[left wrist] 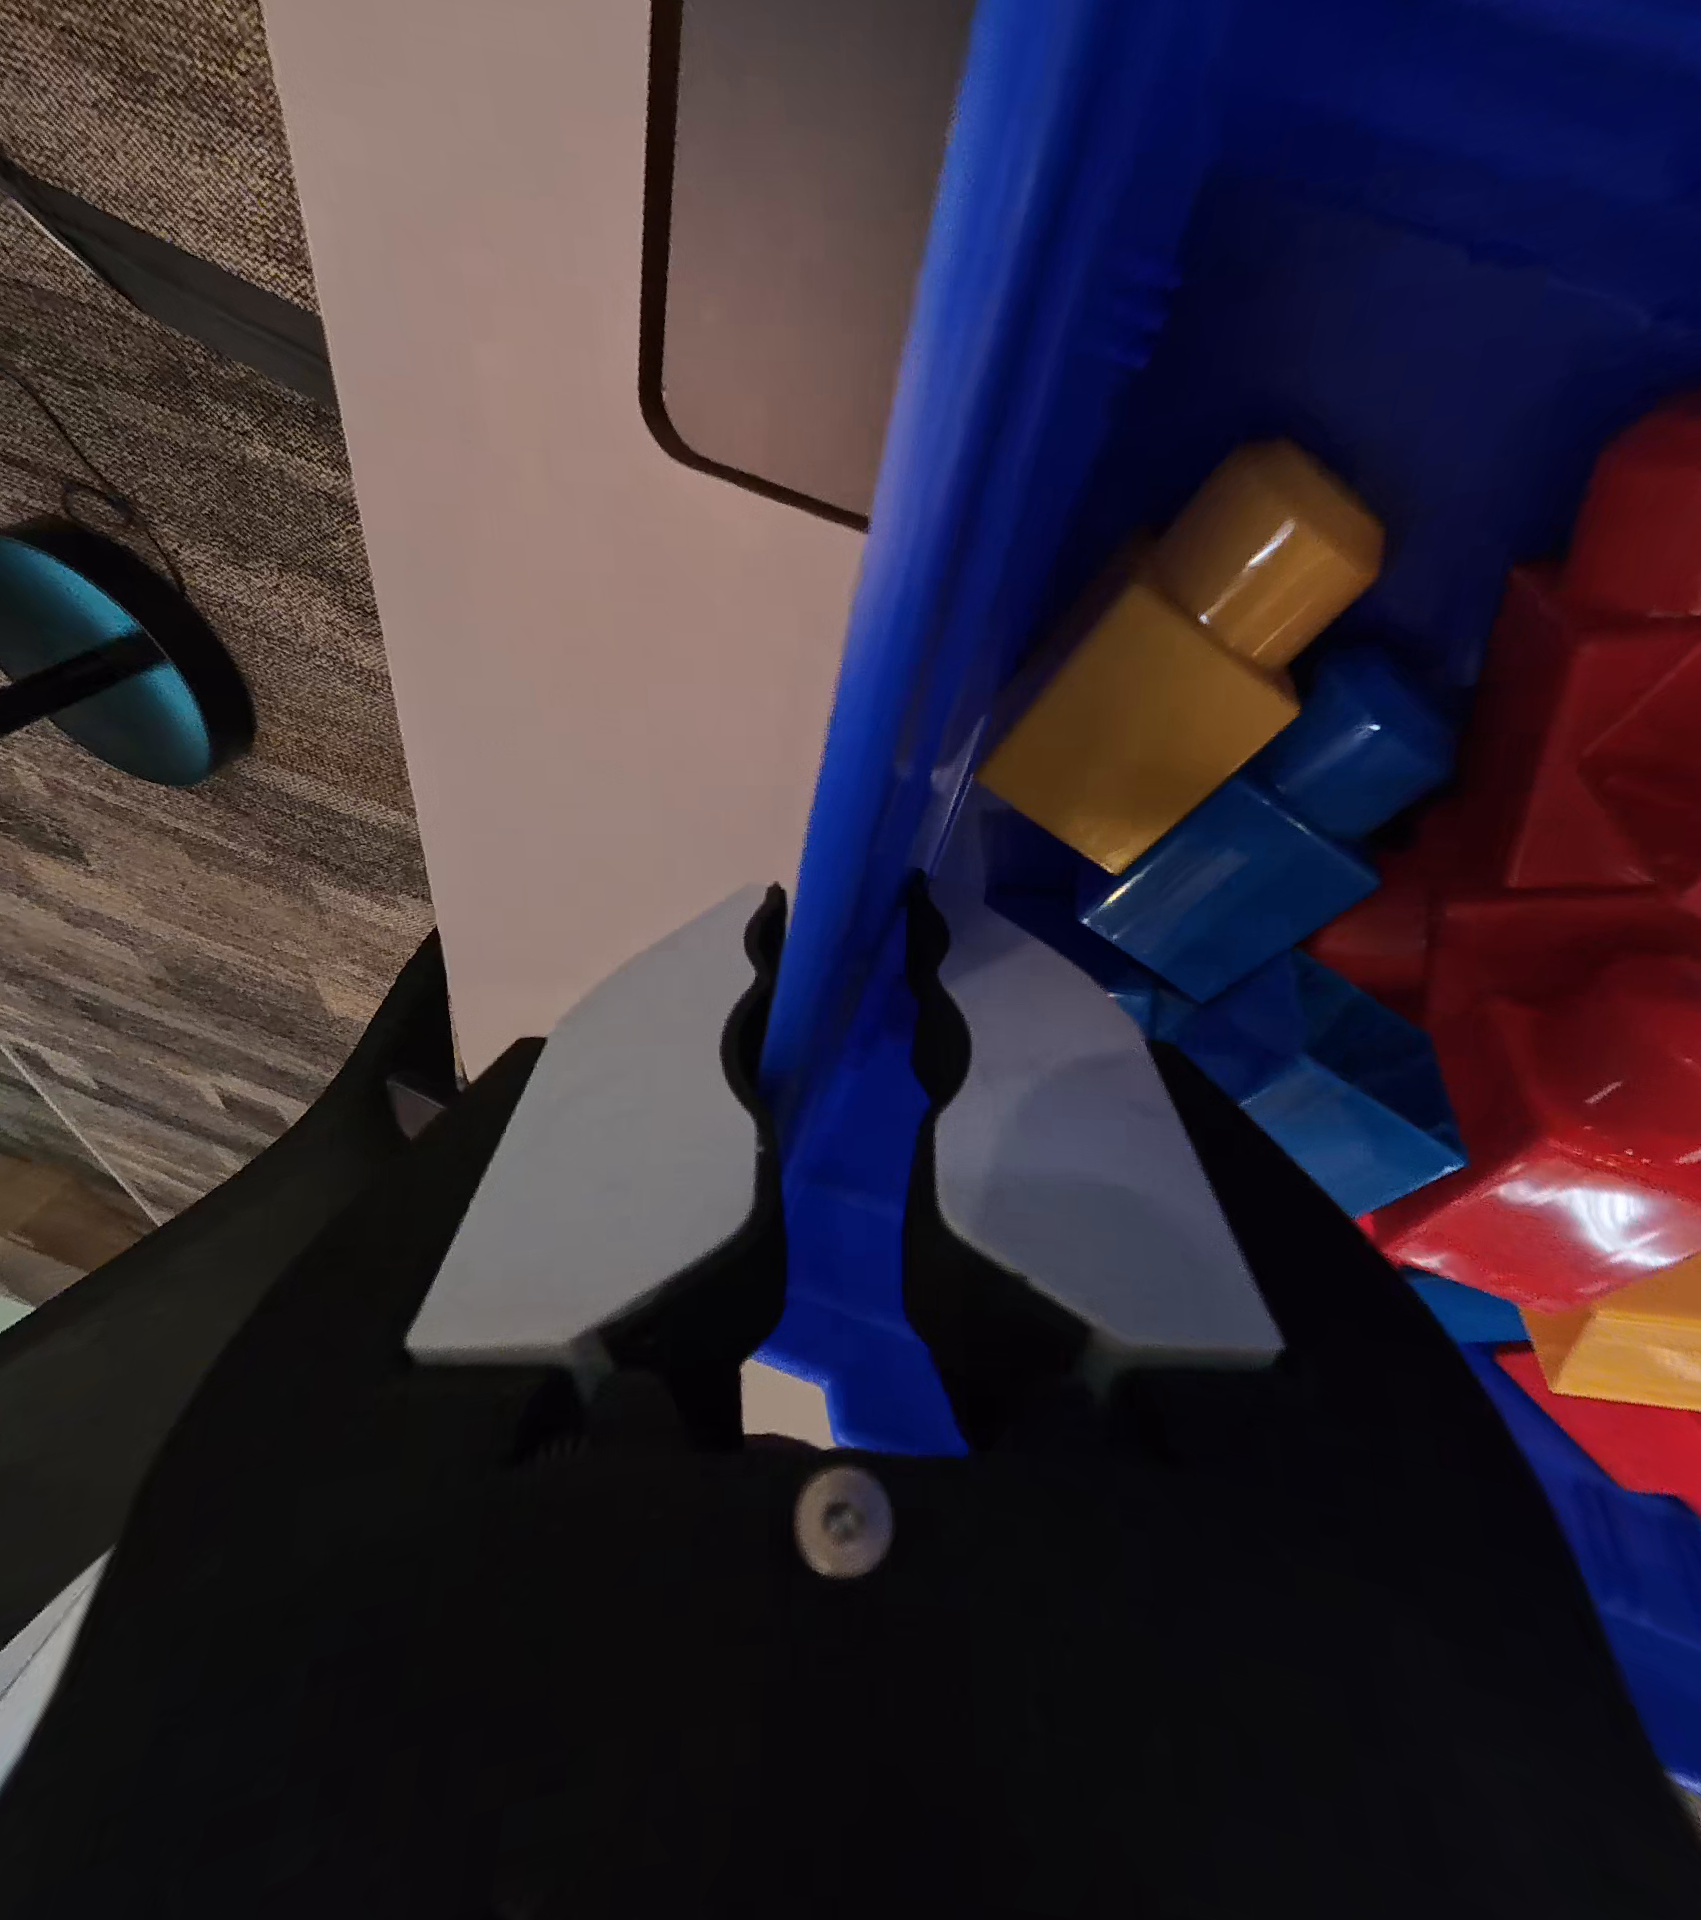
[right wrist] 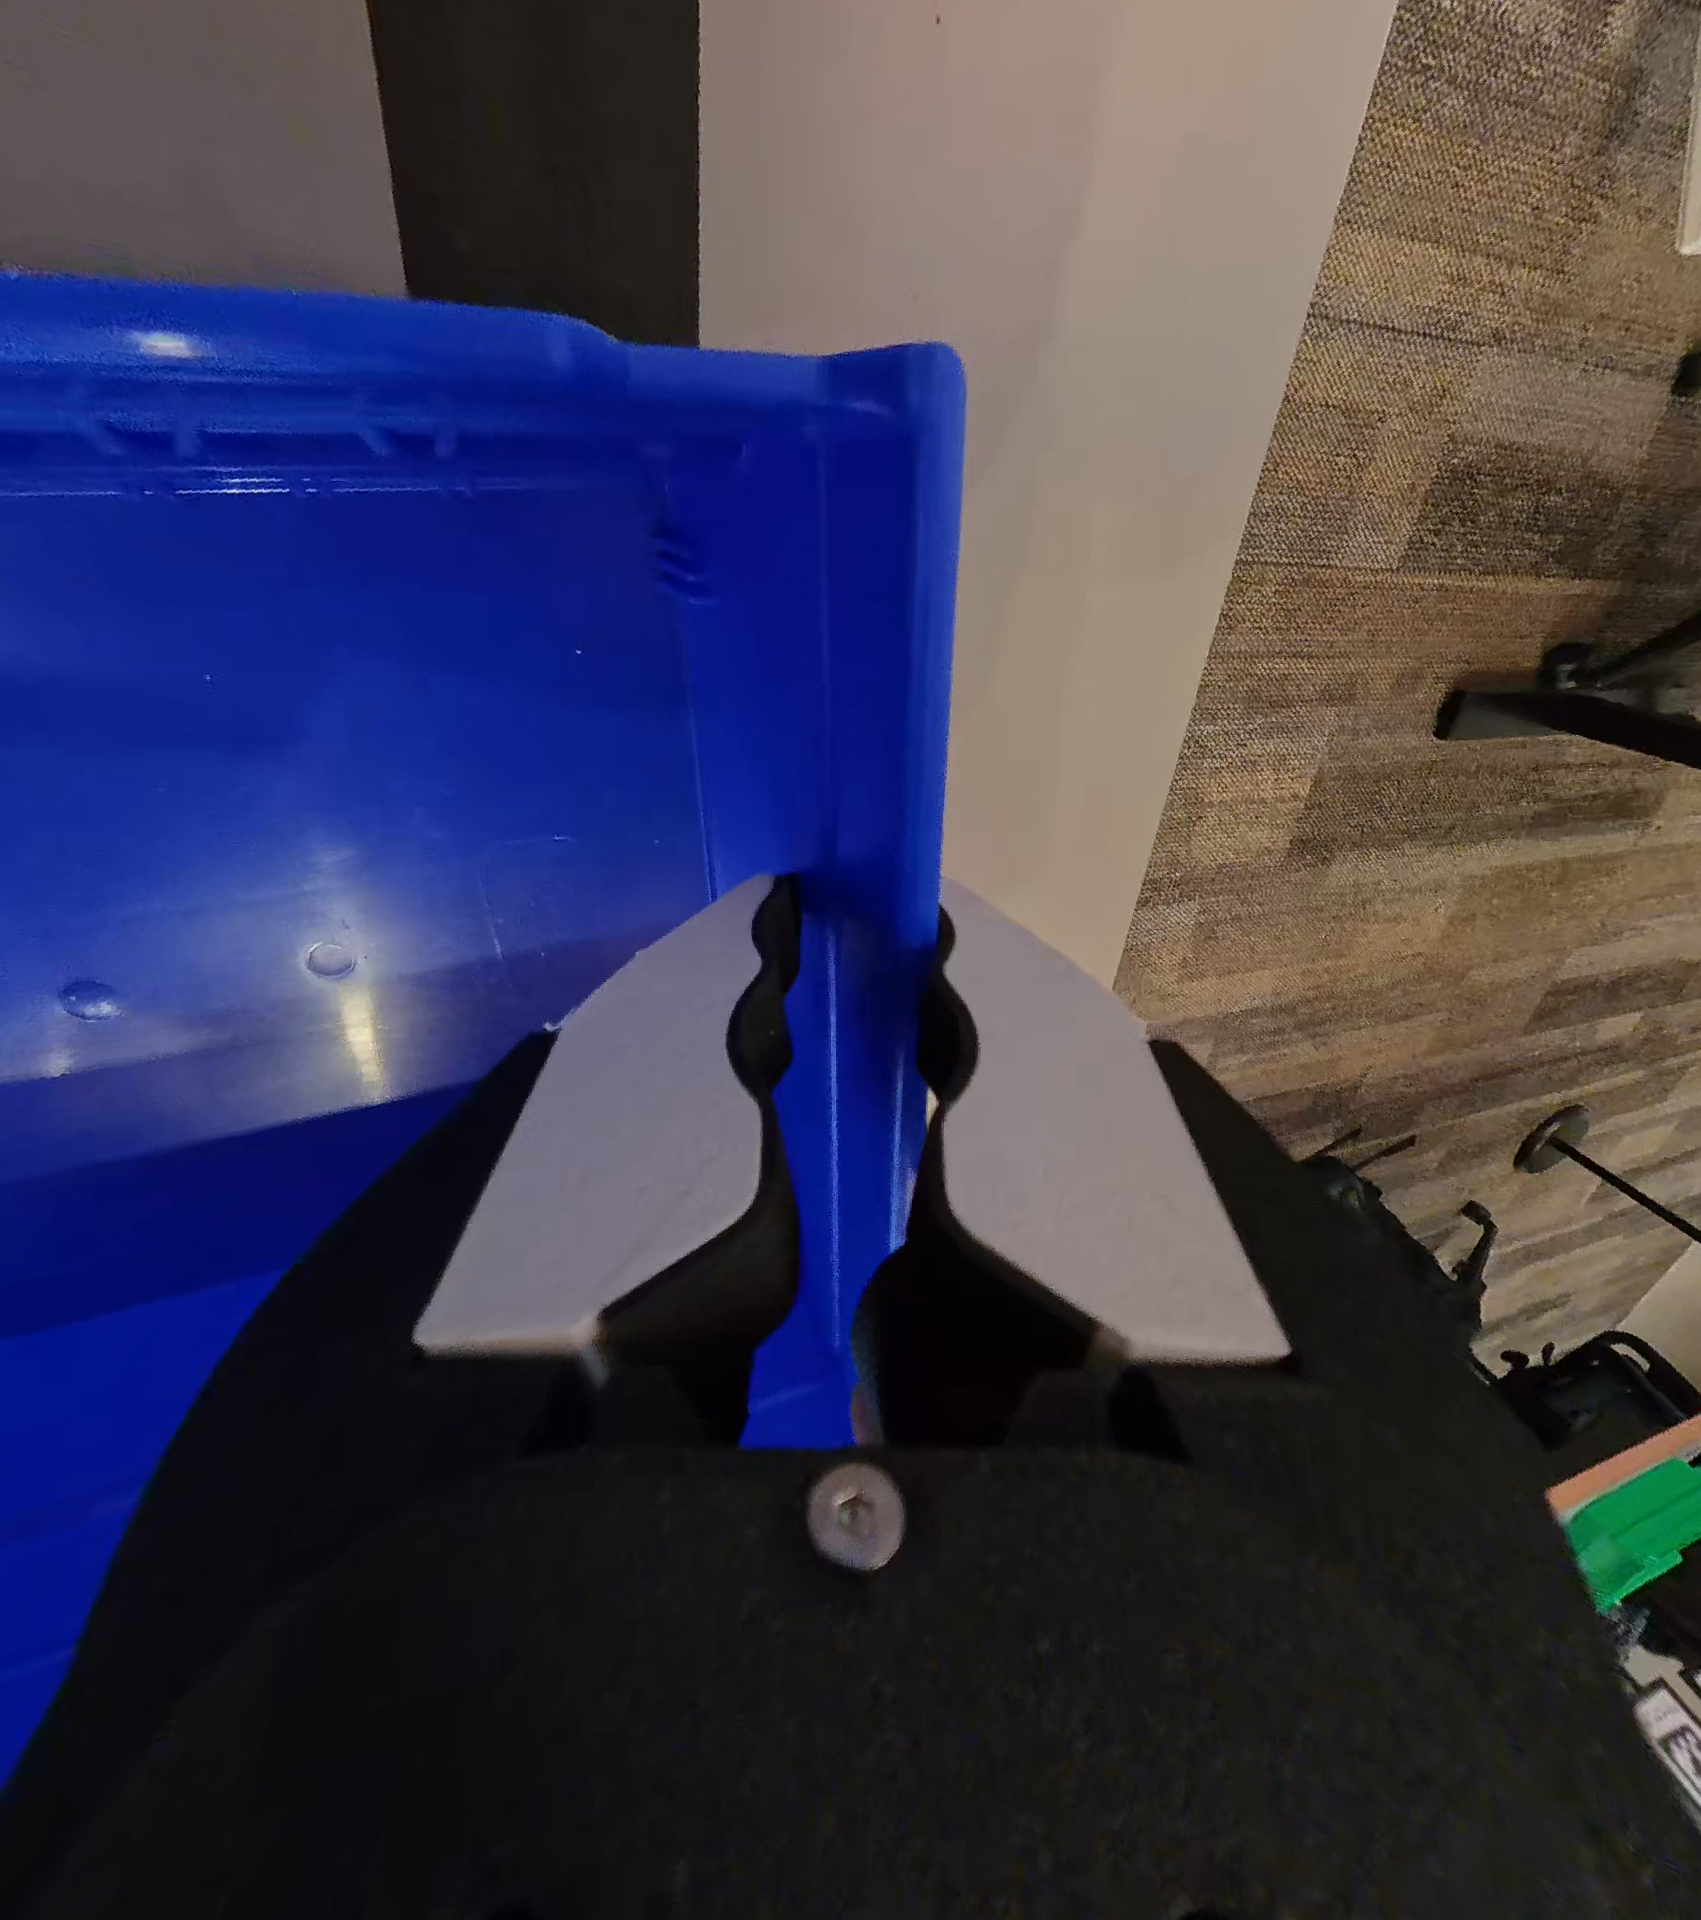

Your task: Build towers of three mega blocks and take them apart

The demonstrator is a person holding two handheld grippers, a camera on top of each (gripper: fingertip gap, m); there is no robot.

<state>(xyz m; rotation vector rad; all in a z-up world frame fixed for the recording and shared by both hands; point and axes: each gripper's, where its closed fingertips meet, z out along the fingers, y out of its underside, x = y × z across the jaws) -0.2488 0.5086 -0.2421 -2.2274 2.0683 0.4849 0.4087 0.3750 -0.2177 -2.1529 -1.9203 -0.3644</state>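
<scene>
Red, yellow, blue plastic mega blocks (left wrist: 1448, 935) piled inside blue plastic bin (left wrist: 1033, 416), right of left gripper (left wrist: 841, 904); both grippers, right gripper (right wrist: 861, 914) too, clamp bin walls.

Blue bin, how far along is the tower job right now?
No tower shows yet. Both the left gripper and right gripper are clamped on the blue bin's walls, and it appears tipped. The yellow block, red blocks and the others lie loose inside. All stacking and taking apart remains.
</scene>
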